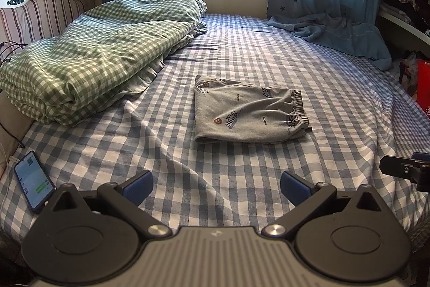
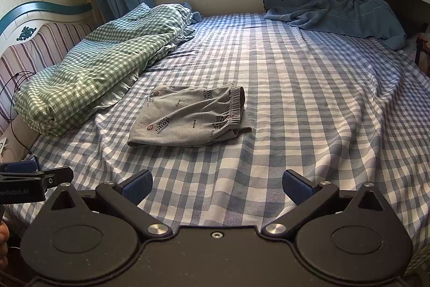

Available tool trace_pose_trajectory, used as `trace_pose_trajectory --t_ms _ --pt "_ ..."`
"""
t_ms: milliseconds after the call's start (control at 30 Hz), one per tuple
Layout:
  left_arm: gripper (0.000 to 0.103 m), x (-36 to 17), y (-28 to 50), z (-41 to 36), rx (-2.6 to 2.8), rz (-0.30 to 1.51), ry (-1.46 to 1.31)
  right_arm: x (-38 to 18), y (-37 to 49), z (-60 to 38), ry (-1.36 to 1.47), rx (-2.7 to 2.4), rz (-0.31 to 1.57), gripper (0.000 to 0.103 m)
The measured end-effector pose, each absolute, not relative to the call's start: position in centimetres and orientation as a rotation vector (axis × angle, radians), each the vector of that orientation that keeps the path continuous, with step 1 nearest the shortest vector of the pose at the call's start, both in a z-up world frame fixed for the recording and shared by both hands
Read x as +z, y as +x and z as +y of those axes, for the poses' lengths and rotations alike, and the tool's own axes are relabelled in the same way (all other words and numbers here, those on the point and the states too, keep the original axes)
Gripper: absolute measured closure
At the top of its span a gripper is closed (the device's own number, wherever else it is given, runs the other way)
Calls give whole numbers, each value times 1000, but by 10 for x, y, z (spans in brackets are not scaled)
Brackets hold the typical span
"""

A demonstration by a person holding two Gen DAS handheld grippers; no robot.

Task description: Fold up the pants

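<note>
Grey printed cotton pants (image 1: 248, 112), folded compact, lie mid-bed on blue-white checked sheet (image 1: 215, 168), long axis crosswise, waistband right. Your left gripper (image 1: 216, 186) and right gripper (image 2: 216, 186): both wide open, empty, well short. Left sits squarer on them.

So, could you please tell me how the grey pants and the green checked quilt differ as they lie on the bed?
The grey pants lie folded flat into a neat, compact rectangle mid-bed; the green checked quilt is a bulky, rumpled heap by the headboard. The pants are plain grey with printed words; the quilt is green-and-white gingham. Both rest on the blue checked sheet, untouched by either tool.
</note>
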State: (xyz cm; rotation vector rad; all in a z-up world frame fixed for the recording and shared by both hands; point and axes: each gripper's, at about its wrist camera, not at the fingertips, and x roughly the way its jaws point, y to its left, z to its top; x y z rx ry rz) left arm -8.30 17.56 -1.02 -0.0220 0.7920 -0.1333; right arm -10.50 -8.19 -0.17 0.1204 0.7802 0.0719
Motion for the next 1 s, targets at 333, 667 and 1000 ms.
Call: trace_pose_trajectory --t_ms 333,667,1000 --pt "0 -11 -80 177 -165 793 -24 -2 -103 -80 121 69 780 1" --pt "0 -12 -79 176 -195 796 -28 -2 -102 -80 123 67 783 1" --pt "0 -12 -79 174 -208 796 -26 -2 -101 -79 124 61 783 1"
